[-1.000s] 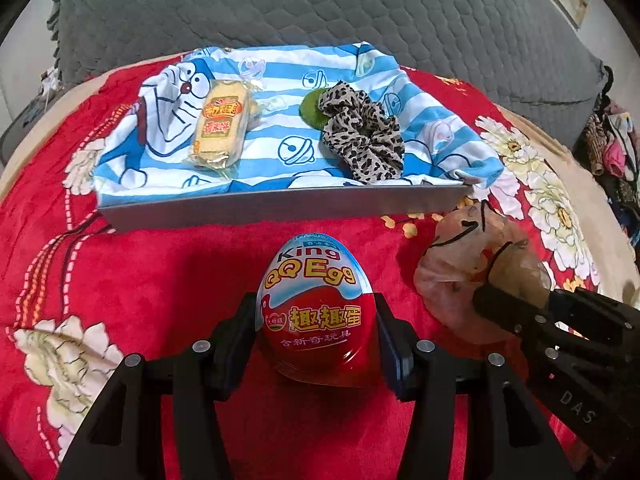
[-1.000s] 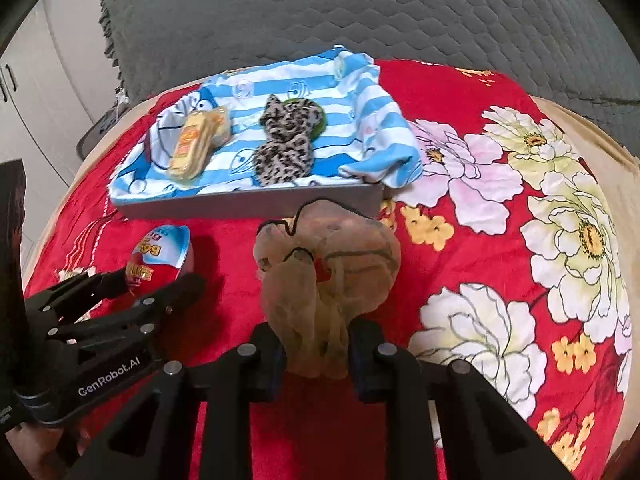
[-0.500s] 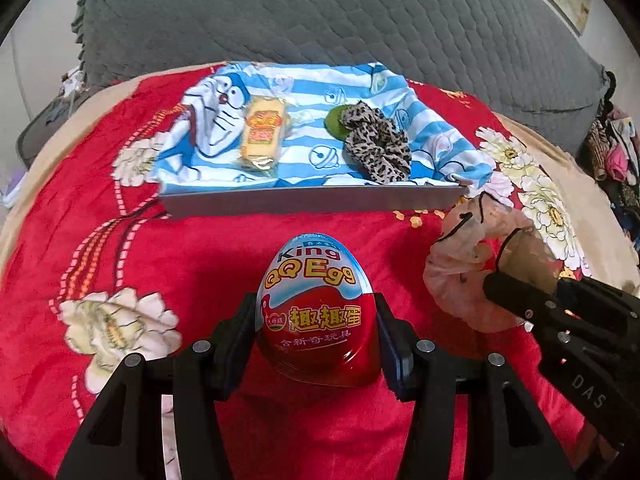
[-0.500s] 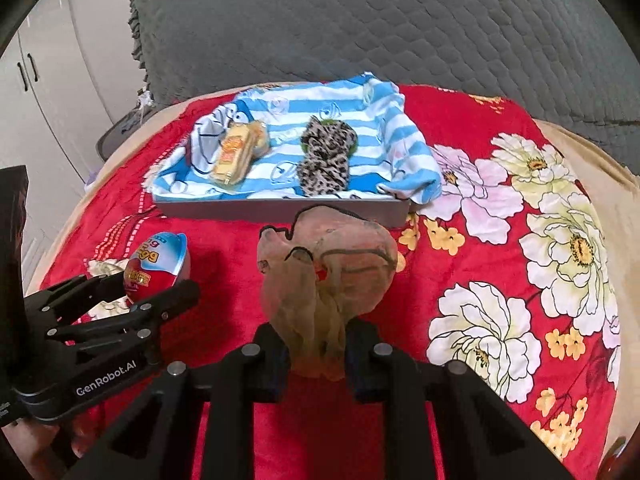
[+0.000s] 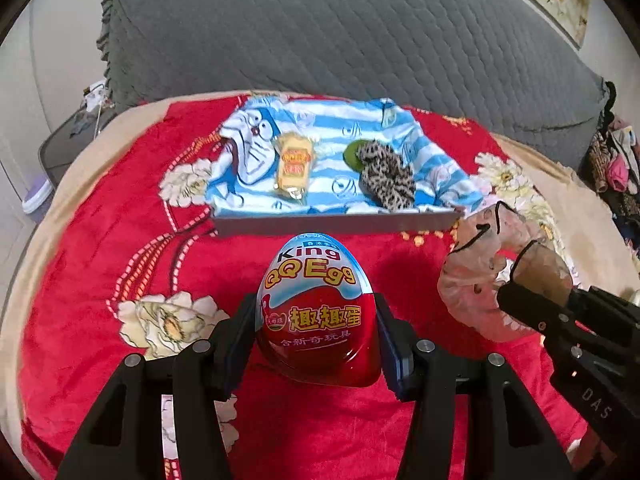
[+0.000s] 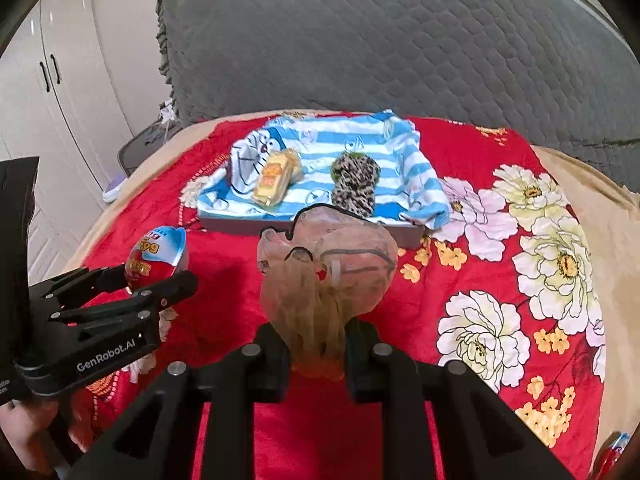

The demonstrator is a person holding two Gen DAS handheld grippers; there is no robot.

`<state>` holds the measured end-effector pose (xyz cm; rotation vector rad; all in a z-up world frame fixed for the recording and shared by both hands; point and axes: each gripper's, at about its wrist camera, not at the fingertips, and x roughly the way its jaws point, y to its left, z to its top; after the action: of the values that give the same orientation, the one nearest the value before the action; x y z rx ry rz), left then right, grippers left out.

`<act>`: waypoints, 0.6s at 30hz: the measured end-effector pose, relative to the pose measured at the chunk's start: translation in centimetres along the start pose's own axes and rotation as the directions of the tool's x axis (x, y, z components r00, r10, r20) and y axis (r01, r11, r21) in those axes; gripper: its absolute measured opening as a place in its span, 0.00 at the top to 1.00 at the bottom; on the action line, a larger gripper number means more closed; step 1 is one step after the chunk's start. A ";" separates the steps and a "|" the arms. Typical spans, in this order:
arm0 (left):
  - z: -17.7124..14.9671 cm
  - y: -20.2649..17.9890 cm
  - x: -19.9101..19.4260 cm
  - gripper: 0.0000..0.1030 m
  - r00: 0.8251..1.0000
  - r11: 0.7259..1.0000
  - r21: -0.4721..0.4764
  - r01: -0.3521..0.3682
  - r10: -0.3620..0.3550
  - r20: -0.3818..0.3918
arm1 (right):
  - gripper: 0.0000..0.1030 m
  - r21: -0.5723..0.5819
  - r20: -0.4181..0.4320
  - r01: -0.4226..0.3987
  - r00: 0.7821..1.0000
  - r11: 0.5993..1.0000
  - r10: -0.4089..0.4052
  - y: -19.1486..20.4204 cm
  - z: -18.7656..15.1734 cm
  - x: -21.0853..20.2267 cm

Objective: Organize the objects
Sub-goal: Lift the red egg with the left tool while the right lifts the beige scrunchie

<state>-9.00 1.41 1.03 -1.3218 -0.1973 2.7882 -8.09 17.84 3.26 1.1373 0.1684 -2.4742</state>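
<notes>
While the left gripper (image 5: 316,332) clamped the toy egg (image 5: 318,312) by its wide middle at lower centre, the right gripper (image 6: 316,350) pinched the sheer pouch (image 6: 326,272) by its bunched neck. The glossy egg looked stiff and slippery, the pouch limp and light. Only the right view showed a hand (image 6: 24,436) lower left; both showed the tray (image 5: 336,224) above centre.

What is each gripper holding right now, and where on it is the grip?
The left gripper clamps the toy egg by its wide lower sides. The right gripper pinches the sheer bag at its gathered lower end.
</notes>
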 end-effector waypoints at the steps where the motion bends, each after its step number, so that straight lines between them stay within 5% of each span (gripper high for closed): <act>1: 0.2 0.1 -0.5 0.45 1.000 1.000 -0.002 -0.001 0.001 0.010 | 0.80 -0.001 0.005 -0.003 1.000 1.000 0.003 0.2 0.1 -0.3; 18: 2.3 0.2 -5.5 0.45 0.996 1.000 -0.014 -0.012 0.013 0.089 | 0.80 -0.021 0.104 -0.016 0.994 1.000 0.019 2.4 2.1 -5.2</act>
<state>-7.24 0.49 6.68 -1.2062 -0.2120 2.8639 -5.57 16.67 8.68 0.9940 0.1523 -2.5035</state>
